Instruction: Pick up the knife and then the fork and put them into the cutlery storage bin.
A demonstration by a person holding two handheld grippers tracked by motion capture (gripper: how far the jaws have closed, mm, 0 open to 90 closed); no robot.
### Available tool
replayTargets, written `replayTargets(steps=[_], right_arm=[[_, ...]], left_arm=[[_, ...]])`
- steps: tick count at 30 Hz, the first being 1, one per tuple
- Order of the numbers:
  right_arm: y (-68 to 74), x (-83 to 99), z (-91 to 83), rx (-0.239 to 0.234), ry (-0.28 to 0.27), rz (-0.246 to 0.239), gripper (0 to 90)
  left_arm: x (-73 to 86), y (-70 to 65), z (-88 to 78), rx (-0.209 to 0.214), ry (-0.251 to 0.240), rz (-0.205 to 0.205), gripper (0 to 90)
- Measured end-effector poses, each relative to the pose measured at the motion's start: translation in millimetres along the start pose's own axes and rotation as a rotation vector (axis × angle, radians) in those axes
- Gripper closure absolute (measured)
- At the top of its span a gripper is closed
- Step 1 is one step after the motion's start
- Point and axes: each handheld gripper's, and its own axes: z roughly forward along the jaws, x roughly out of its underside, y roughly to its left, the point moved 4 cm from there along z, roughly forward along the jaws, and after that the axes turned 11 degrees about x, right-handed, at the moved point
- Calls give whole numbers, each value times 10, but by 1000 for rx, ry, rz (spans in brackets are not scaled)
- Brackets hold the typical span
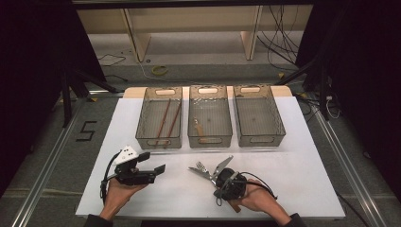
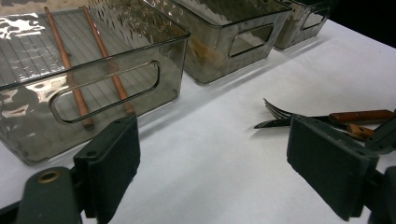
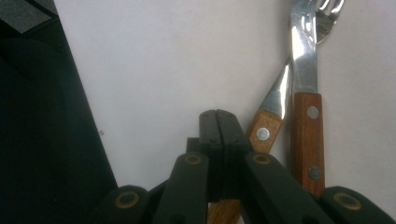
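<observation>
Your right gripper (image 3: 218, 122) has its jaws together on nothing, beside the fork (image 3: 306, 88) and knife (image 3: 273, 112) on the table (image 1: 293, 156); left gripper (image 2: 224, 163) gapes idle. Sorting step: next, open and, probably, take the fork's handle.

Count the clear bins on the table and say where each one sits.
3, in a row at the table's far side: left bin holding two chopsticks, middle bin holding one small utensil, right bin apparently empty. None seems hidden.
</observation>
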Motion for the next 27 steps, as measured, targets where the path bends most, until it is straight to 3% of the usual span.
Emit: replayTargets(steps=[18,23,27], right_arm=[[-306,135,-74,52,56,43,900],[-326,137,-82,58,65,42,900],[-341,79,-213,44,8,39,849]], left_arm=[[3,-7,7,1,1,0,169],[6,-9,18,4,5,3,169],[7,-11,23,3,5,4,169]])
